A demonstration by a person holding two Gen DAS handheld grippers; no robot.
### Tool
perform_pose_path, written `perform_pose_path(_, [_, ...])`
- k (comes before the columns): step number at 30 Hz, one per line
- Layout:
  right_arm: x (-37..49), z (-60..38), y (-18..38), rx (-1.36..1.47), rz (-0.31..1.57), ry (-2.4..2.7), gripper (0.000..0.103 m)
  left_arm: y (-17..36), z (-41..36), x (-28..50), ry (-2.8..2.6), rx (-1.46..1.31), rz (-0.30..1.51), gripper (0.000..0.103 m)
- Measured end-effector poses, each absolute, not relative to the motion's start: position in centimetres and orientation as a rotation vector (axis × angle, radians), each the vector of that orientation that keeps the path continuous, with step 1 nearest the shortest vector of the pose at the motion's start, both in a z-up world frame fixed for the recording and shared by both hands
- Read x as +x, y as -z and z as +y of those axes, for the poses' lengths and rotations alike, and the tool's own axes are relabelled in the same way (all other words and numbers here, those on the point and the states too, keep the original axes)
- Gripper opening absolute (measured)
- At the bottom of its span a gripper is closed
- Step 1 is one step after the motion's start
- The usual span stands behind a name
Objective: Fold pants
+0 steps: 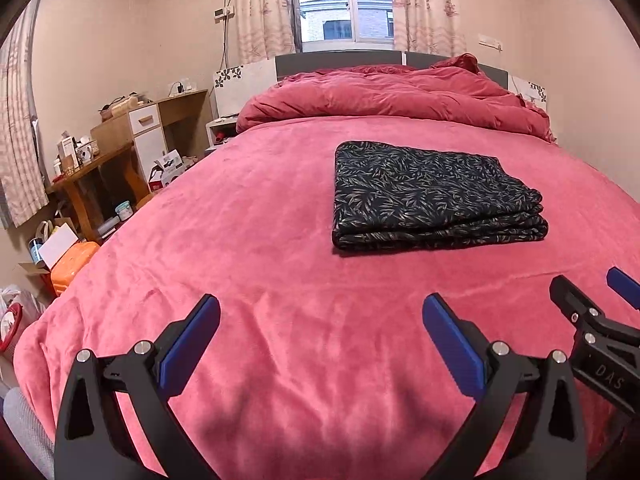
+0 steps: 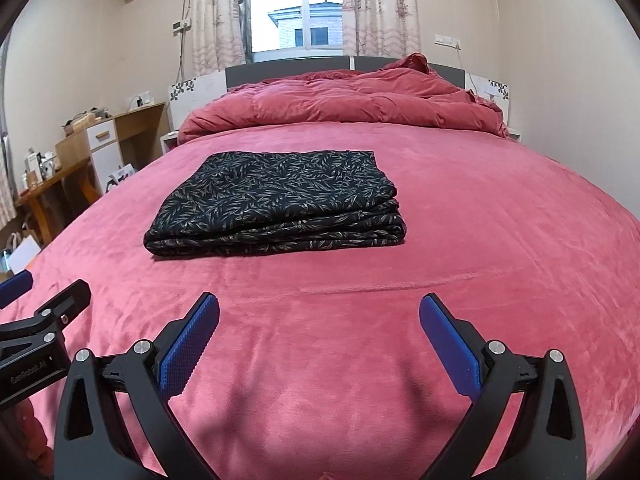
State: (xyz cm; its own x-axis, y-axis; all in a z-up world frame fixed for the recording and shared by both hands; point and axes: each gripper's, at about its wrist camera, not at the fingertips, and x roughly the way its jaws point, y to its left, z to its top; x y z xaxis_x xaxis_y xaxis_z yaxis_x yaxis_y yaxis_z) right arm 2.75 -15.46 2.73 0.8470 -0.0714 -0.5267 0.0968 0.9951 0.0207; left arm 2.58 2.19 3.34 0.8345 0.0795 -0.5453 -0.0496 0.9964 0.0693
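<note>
My right gripper (image 1: 600, 292) enters the left wrist view only partly, its outer finger cut by the frame edge; likewise my left gripper (image 2: 40, 292) in the right wrist view. The inner layers of the folded pants (image 2: 276, 200) are hidden beneath the top layer. Items on the desk (image 1: 92, 160) are too small to identify, and the bed (image 1: 280, 280) near edge lies behind my fingers.

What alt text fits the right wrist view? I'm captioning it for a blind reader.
Dark leaf-print pants lie folded in a neat stack on a pink bedspread, untouched. The right gripper hovers open in front of them, and the left gripper shows at the left edge.
</note>
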Motion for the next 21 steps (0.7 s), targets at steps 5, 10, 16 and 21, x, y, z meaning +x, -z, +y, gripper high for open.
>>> perform_pose_path(5, [2.86, -15.49, -2.70, 0.051, 0.553, 0.089, 0.099, -3.19, 2.59, 2.70, -0.066, 0.029, 0.599, 0.101])
perform_pose_path(10, [2.77, -15.33, -2.69, 0.052, 0.554, 0.089, 0.099, -2.92, 2.66, 2.81, -0.069, 0.029, 0.612, 0.101])
perform_pose_path(16, [2.79, -15.25, -2.61, 0.052, 0.557, 0.090, 0.099, -2.86, 2.63, 2.92, -0.064, 0.030, 0.619, 0.101])
perform_pose_path(21, [2.80, -15.23, -2.52, 0.056, 0.561, 0.087, 0.099, -2.81, 2.65, 3.01, -0.058, 0.035, 0.627, 0.101])
